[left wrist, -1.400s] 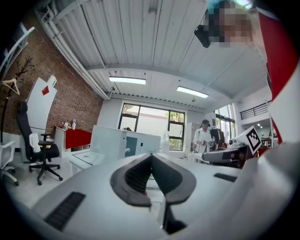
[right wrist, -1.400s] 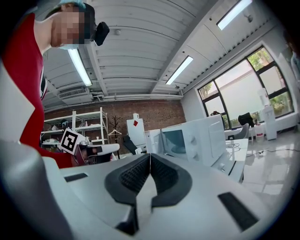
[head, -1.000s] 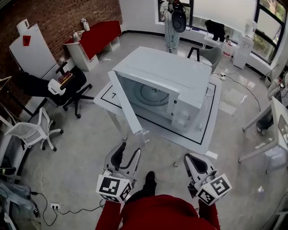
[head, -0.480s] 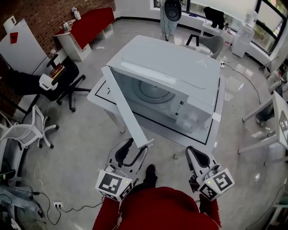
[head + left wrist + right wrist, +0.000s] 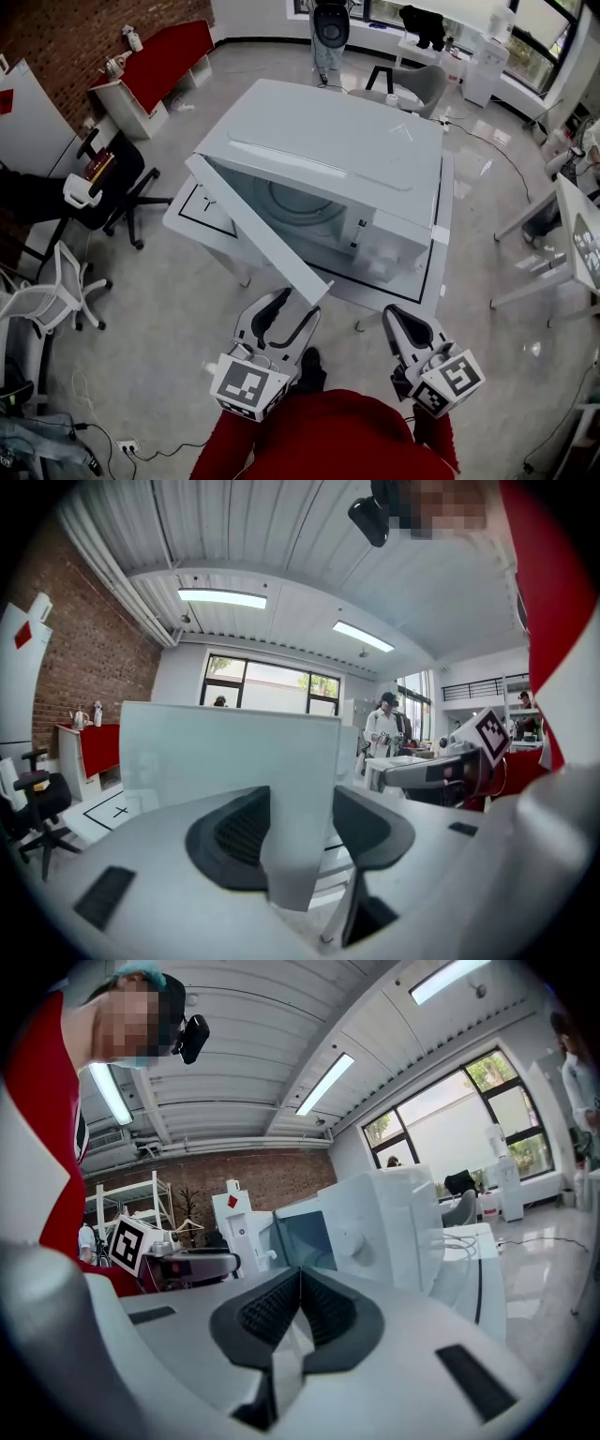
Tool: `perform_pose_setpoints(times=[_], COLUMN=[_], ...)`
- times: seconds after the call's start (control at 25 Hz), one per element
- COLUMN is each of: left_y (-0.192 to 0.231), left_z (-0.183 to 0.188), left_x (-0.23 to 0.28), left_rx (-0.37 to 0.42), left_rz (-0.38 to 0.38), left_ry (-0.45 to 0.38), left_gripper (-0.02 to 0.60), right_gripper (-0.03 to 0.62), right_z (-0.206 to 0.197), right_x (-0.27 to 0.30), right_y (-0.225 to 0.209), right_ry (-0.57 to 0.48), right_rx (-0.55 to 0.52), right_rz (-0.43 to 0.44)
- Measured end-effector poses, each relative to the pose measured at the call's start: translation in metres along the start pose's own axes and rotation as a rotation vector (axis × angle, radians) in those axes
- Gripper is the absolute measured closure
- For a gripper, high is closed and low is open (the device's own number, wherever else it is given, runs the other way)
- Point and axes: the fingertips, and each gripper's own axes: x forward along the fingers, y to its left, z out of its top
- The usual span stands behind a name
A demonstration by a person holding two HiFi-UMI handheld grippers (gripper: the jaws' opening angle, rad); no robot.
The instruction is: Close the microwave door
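Note:
A white microwave [image 5: 347,150] stands on a white table [image 5: 441,272], and its door [image 5: 253,234] is swung wide open toward me. My left gripper [image 5: 298,303] is open at the door's free end. In the left gripper view the door [image 5: 225,761] stands edge-on between the two spread pads of my left gripper [image 5: 300,827]. My right gripper [image 5: 392,316] hangs shut in front of the table, to the right of the door and apart from it. In the right gripper view its pads [image 5: 323,1307] meet with nothing between them, and the microwave [image 5: 394,1222] lies ahead.
A black office chair [image 5: 103,187] and a white chair [image 5: 47,291] stand to the left. A red cabinet [image 5: 159,56] lines the brick wall. A person [image 5: 328,28] and a grey chair [image 5: 417,89] are behind the table. Another table [image 5: 572,234] is at the right, and cables [image 5: 112,441] lie on the floor.
My left gripper has moved forward until the door's free end sits between its jaws. The right gripper has hardly moved. The head view has come closer to the microwave.

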Motion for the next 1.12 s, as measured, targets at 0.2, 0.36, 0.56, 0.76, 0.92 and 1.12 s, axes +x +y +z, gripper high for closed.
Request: perform_pose_setpoints(times=[0.2, 0.36, 0.56, 0.76, 0.92, 1.12], left_y=[-0.005, -0.005, 0.006, 0.016, 0.015, 0.016], left_z=[0.002, 0.005, 0.007, 0.013, 0.014, 0.014], left_x=[0.020, 0.034, 0.049, 0.061, 0.070, 0.082], left_rx=[0.010, 0.003, -0.014, -0.035, -0.036, -0.027], left_rz=[-0.045, -0.083, -0.062, -0.072, -0.084, -0.090], left_ry=[-0.010, -0.012, -0.022, -0.037, -0.040, -0.034], left_gripper=[0.365, 0.367, 0.367, 0.368, 0.370, 0.370], right_gripper=[0.579, 0.579, 0.579, 0.579, 0.579, 0.579], right_z=[0.001, 0.001, 0.001, 0.001, -0.001, -0.003], right_x=[0.000, 0.001, 0.000, -0.001, 0.002, 0.003], right_y=[-0.007, -0.010, -0.015, -0.019, -0.020, -0.023], right_ry=[-0.005, -0.006, -0.002, 0.005, 0.012, 0.015], right_rx=[0.012, 0.005, 0.007, 0.010, 0.010, 0.012], right_rz=[-0.035, -0.056, -0.078, -0.098, -0.101, -0.108])
